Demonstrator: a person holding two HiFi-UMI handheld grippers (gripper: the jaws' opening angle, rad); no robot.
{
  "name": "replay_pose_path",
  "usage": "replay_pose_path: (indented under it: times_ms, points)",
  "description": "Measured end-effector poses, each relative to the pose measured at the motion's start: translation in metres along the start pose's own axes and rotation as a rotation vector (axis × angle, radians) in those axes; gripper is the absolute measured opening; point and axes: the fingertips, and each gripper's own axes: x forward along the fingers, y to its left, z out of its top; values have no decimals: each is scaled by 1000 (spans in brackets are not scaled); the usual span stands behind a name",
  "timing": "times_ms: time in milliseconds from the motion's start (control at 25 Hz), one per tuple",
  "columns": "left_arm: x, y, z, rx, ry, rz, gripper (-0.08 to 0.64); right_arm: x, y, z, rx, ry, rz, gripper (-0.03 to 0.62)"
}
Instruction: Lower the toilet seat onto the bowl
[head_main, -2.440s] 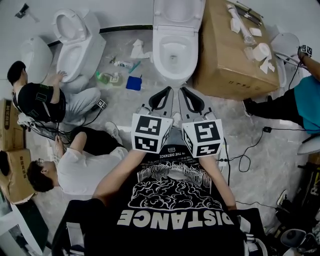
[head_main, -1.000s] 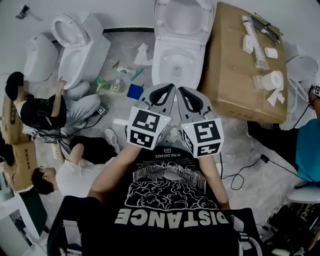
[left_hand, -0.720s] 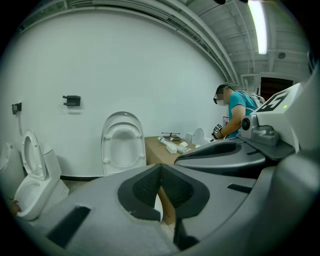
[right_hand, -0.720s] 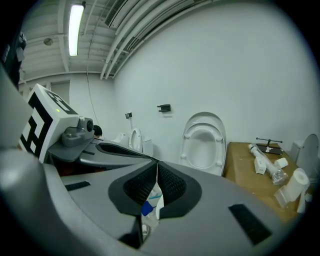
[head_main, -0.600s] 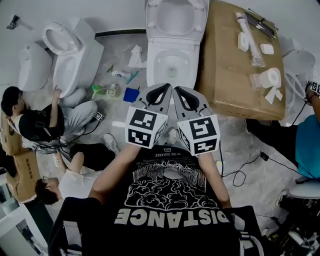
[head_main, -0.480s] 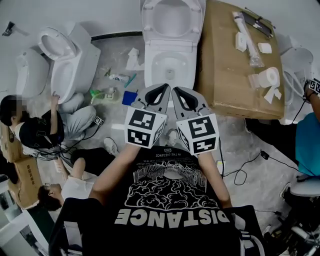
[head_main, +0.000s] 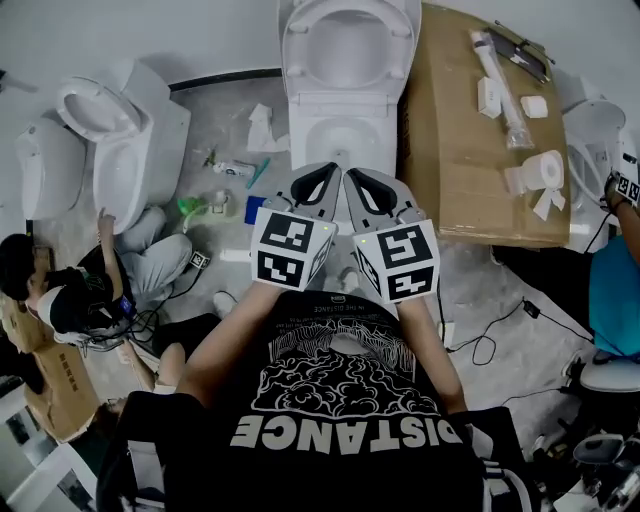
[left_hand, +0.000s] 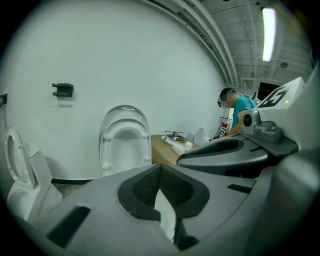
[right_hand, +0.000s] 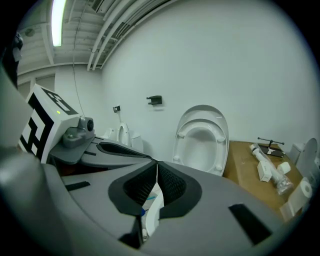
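Observation:
A white toilet stands straight ahead against the wall, its bowl (head_main: 340, 135) open. Its seat (head_main: 348, 40) and lid are raised upright against the wall; the seat (left_hand: 124, 142) also shows in the left gripper view, and the seat (right_hand: 201, 140) in the right gripper view. My left gripper (head_main: 335, 172) and right gripper (head_main: 350, 178) are held side by side in front of the bowl, short of it. Both are shut with nothing between the jaws. The left gripper (left_hand: 160, 167) and right gripper (right_hand: 156, 165) each show tips meeting.
A large cardboard box (head_main: 470, 130) with pipe parts and tape rolls lies right of the toilet. A second toilet (head_main: 120, 140) stands at the left, with a person (head_main: 80, 290) seated on the floor beside it. Small items (head_main: 235, 170) litter the floor. Cables (head_main: 490, 330) lie at the right.
The view has tilted up and closer: the toilet now sits a little lower and larger ahead. Both grippers stay shut side by side, edging slightly towards the bowl.

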Motion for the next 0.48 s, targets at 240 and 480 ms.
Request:
replay_pose_path:
  times_ms: [240, 480]
  points:
    - [13, 37, 8, -6, 18, -25, 11, 41, -3, 18, 22, 39, -2, 23]
    - [32, 70, 20, -12, 46, -87, 11, 79, -11, 36, -1, 128, -3, 23]
